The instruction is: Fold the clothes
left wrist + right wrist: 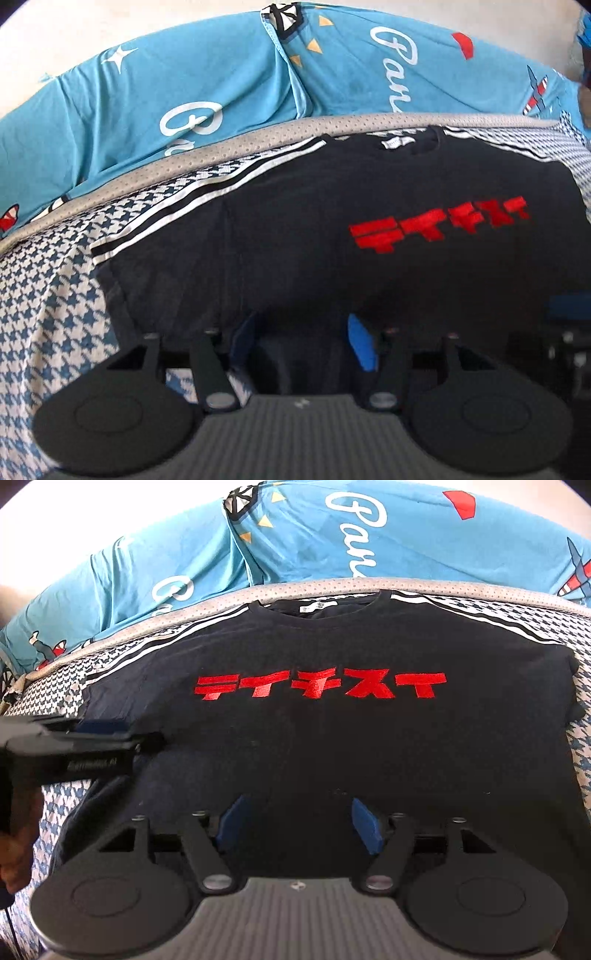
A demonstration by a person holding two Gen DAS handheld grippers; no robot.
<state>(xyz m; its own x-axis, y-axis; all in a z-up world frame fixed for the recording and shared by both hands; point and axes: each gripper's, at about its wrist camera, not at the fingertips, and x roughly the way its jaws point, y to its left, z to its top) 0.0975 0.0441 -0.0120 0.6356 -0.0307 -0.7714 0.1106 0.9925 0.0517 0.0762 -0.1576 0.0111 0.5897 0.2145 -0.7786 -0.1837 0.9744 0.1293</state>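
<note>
A black T-shirt (332,206) with red lettering (439,225) lies flat, front up, on a blue-and-white houndstooth bedcover (48,295), collar towards the far side. My left gripper (303,341) is open over the shirt's near left part, dark cloth lying between its blue pads (362,345). In the right wrist view the shirt (332,746) fills the middle, its lettering (317,686) centred. My right gripper (299,823) is open above the near hem. The left gripper (107,734) reaches in from the left at the shirt's left edge. The right gripper (565,314) shows dimly at the far right.
Light-blue bedding (221,92) with white script and plane prints is piled along the far side, behind a grey mesh mattress border (258,136). A black-and-white striped band (192,199) runs under the shirt's shoulders. A person's hand (14,853) holds the left gripper.
</note>
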